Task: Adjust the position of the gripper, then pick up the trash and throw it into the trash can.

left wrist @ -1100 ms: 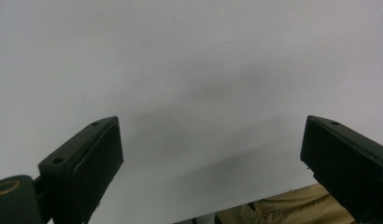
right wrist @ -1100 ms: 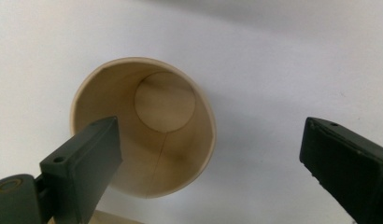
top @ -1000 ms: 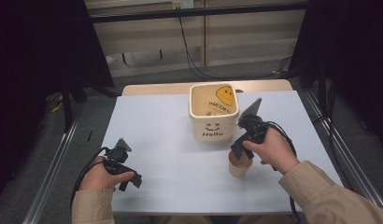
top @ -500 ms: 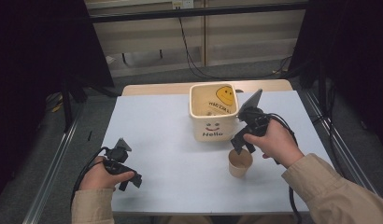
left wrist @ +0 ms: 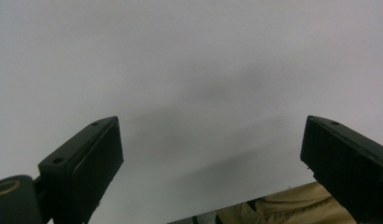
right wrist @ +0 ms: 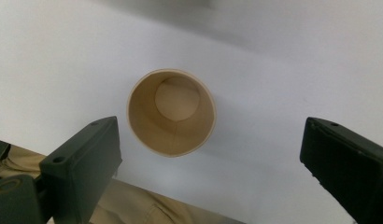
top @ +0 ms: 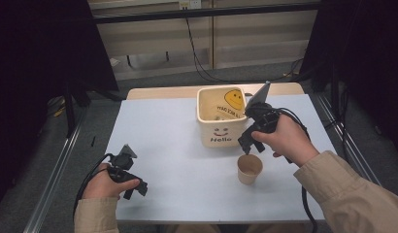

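Small tan paper cup (top: 249, 169) stands upright on the pale grey-white surface (top: 177, 141), right of centre and toward the near edge. Mouth faces up; in the right gripper view the cup (right wrist: 171, 112) reads as empty, round base and side seam visible inside.

Right tool (top: 249, 142), held in the person's right hand (top: 284, 140), hangs just above and slightly beyond the cup, pointed down at it. Its jaws are spread wide with nothing between them; the right gripper view shows the two black jaws well apart and the cup lying between them lower in the frame, clear of both. No contact between tool and cup that I can see.

Cream square ceramic pot (top: 221, 116) with a "Hello" smiley on its front wall sits on the surface just beyond the cup, near the middle of the far half. A yellow smiley card (top: 233, 99) leans inside it; the rest of its contents are too small to make out, possibly printed paper.

Left tool (top: 131, 183) rests low at the near left of the surface, in the person's left hand (top: 104, 183), well apart from cup and pot. Left gripper view: jaws parted wide over bare surface (left wrist: 189, 84), gripping nothing. A beige sleeve (left wrist: 278, 206) edges in at the bottom of that view.
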A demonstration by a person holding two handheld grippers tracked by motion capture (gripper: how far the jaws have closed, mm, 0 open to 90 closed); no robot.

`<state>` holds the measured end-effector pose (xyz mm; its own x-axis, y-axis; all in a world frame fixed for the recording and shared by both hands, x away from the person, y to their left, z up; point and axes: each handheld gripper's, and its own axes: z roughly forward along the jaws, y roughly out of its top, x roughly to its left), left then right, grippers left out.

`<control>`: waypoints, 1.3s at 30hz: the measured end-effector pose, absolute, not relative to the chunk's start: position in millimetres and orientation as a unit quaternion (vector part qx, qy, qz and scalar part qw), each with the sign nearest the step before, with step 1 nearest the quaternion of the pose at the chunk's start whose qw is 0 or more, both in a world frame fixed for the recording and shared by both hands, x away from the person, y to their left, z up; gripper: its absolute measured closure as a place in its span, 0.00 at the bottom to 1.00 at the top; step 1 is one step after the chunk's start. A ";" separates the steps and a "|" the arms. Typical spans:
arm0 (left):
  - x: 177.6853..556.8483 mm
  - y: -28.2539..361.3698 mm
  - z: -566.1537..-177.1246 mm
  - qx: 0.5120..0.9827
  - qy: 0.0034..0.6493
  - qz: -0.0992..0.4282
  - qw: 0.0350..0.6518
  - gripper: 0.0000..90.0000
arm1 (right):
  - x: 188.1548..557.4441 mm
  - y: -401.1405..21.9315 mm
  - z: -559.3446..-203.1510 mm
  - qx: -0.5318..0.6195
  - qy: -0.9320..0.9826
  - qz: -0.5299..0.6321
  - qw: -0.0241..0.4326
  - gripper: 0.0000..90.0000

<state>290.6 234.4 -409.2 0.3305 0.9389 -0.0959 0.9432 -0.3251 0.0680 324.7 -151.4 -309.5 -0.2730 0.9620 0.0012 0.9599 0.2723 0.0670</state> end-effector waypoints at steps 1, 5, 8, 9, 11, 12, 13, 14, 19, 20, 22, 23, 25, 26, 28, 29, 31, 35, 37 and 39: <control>290.4 234.9 -409.3 0.814 0.578 -0.018 0.056 0.06 | 325.2 -150.6 -309.0 0.601 0.799 0.025 0.019 0.06; 290.2 237.7 -408.4 0.816 0.575 -0.017 0.053 0.06 | 327.5 -147.9 -302.5 0.600 0.800 0.023 0.015 0.06; 288.0 237.5 -409.0 0.809 0.584 -0.019 0.058 0.06 | 328.9 -146.3 -295.4 0.597 0.802 0.024 0.016 0.06; 288.1 238.1 -408.3 0.811 0.582 -0.022 0.055 0.06 | 329.1 -145.3 -293.1 0.598 0.801 0.023 0.016 0.06; 287.9 238.5 -408.3 0.810 0.583 -0.018 0.058 0.06 | 329.4 -144.5 -291.6 0.597 0.802 0.022 0.018 0.06; 287.5 238.8 -407.9 0.809 0.584 -0.016 0.058 0.06 | 329.7 -142.7 -288.9 0.596 0.803 0.025 0.017 0.06; 287.5 238.8 -407.9 0.809 0.584 -0.016 0.058 0.06 | 329.7 -142.7 -288.9 0.596 0.803 0.025 0.017 0.06; 287.3 238.7 -407.7 0.809 0.584 -0.016 0.059 0.06 | 329.5 -140.5 -287.1 0.594 0.804 0.027 0.019 0.06; 286.8 237.4 -406.7 0.809 0.584 -0.017 0.060 0.06 | 329.0 -137.5 -286.9 0.591 0.806 0.024 0.021 0.06; 286.5 237.0 -406.6 0.808 0.585 -0.018 0.060 0.06 | 328.8 -136.7 -287.7 0.590 0.807 0.022 0.025 0.06; 286.8 237.5 -406.8 0.810 0.583 -0.014 0.059 0.06 | 329.0 -136.5 -287.7 0.590 0.807 0.023 0.025 0.06; 287.1 237.6 -406.5 0.811 0.583 -0.015 0.058 0.06 | 328.9 -135.9 -287.8 0.593 0.805 0.022 0.026 0.06; 287.6 237.8 -406.2 0.814 0.578 -0.015 0.058 0.06 | 328.8 -134.4 -288.6 0.596 0.803 0.018 0.029 0.06; 287.2 236.9 -406.6 0.811 0.582 -0.019 0.060 0.06 | 328.8 -133.6 -289.0 0.599 0.800 0.018 0.028 0.05; 287.7 237.0 -406.7 0.813 0.579 -0.015 0.057 0.06 | 329.3 -132.8 -289.5 0.606 0.795 0.017 0.030 0.04; 287.7 236.3 -406.9 0.811 0.582 -0.013 0.059 0.06 | 329.5 -132.4 -290.3 0.607 0.794 0.014 0.032 0.04; 287.4 235.4 -406.6 0.810 0.583 -0.018 0.062 0.06 | 329.8 -131.8 -292.7 0.609 0.792 0.009 0.032 0.04; 288.0 237.8 -406.9 0.815 0.577 -0.012 0.057 0.06 | 330.3 -132.6 -301.3 0.613 0.789 0.006 0.031 0.05; 287.7 237.7 -406.2 0.814 0.578 -0.016 0.058 0.06 | 330.3 -133.1 -307.3 0.613 0.789 0.006 0.032 0.05; 287.5 237.2 -406.0 0.813 0.579 -0.016 0.059 0.06 | 330.0 -133.0 -310.1 0.616 0.787 0.004 0.030 0.05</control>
<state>287.5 237.2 -406.0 0.3284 0.9398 -0.0941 0.9435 -0.3219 0.0783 330.0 -133.0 -310.1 -0.2393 0.9700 -0.0419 0.9695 0.2411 0.0439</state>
